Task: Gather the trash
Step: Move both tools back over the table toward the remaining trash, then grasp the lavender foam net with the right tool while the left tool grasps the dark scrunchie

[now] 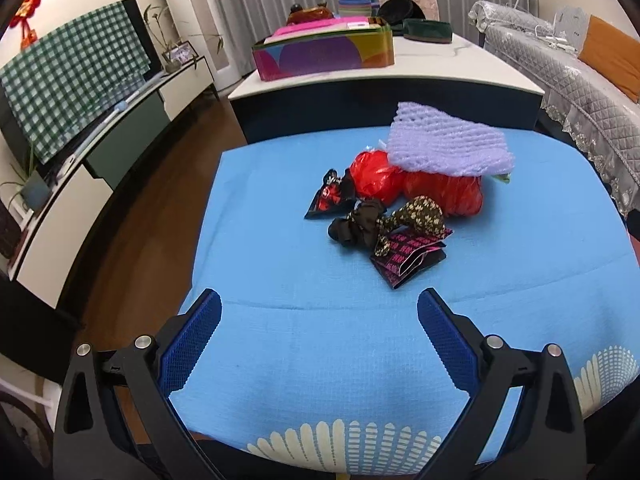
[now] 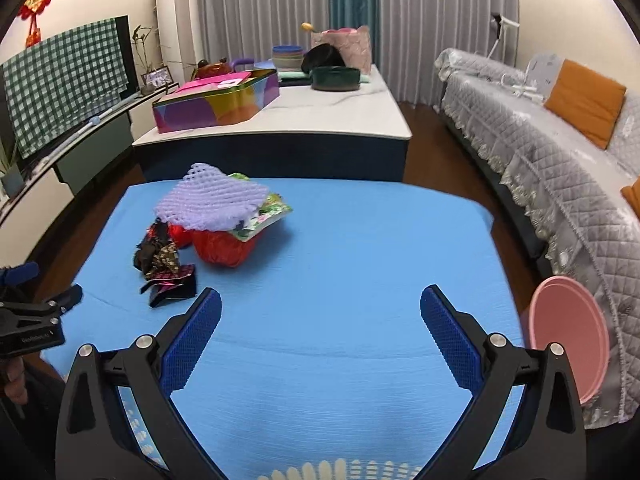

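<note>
A heap of trash lies on the blue tablecloth (image 1: 280, 320) (image 2: 360, 260). It holds a purple foam net (image 1: 448, 144) (image 2: 212, 202) on top of crumpled red plastic bags (image 1: 440, 192) (image 2: 222, 250), dark crumpled wrappers (image 1: 360, 226) (image 2: 158, 256), a black-and-pink packet (image 1: 408, 258) (image 2: 172, 286) and a black-and-red packet (image 1: 330, 198). A green printed wrapper (image 2: 266, 214) sticks out under the net. My left gripper (image 1: 320, 336) is open, short of the heap. My right gripper (image 2: 320, 336) is open over bare cloth, right of the heap. The left gripper (image 2: 30, 320) shows at that view's left edge.
A pink bin (image 2: 568, 344) stands beside the table at the right. Behind is a white table (image 2: 340, 116) with a colourful tin box (image 1: 324, 50) (image 2: 216, 100) and bowls. A grey covered sofa (image 2: 560, 168) runs along the right, a TV cabinet (image 1: 100, 168) along the left.
</note>
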`<state>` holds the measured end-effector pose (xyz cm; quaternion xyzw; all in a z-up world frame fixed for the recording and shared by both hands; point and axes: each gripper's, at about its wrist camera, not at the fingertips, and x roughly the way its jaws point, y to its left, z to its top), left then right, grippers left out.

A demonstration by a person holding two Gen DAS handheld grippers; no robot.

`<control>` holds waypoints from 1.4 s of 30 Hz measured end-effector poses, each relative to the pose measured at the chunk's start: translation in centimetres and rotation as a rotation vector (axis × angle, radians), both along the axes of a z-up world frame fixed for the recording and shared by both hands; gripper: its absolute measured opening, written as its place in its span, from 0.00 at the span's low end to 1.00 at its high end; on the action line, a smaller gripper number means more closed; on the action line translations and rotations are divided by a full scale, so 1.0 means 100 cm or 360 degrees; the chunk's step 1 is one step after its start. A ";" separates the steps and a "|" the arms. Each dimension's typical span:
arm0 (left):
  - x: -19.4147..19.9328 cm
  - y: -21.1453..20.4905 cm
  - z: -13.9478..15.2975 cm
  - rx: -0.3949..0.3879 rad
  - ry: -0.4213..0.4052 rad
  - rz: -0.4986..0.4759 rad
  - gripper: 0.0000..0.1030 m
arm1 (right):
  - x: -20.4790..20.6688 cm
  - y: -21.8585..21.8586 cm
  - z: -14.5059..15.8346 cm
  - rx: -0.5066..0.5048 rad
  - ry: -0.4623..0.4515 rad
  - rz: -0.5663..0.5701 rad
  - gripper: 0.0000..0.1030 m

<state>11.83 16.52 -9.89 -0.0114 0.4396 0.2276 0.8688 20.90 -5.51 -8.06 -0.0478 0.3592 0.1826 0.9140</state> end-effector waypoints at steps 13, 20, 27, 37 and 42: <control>-0.005 0.024 0.017 0.0181 -0.0018 0.0167 0.93 | 0.039 0.057 0.010 0.0027 0.0080 0.0143 0.95; -0.003 0.028 0.011 0.0222 0.0064 0.0159 0.93 | 0.064 0.125 -0.008 -0.0143 0.0070 0.0315 0.95; -0.004 0.044 0.004 0.0163 0.0111 0.0206 0.93 | 0.079 0.168 -0.035 -0.0243 0.0119 0.0397 0.95; -0.007 0.060 -0.003 0.0008 0.0138 0.0258 0.93 | 0.086 0.176 -0.046 -0.0267 0.0239 0.0421 0.16; -0.006 0.057 -0.003 0.0007 0.0130 0.0250 0.93 | 0.077 0.152 -0.028 -0.0179 0.0247 0.0393 0.12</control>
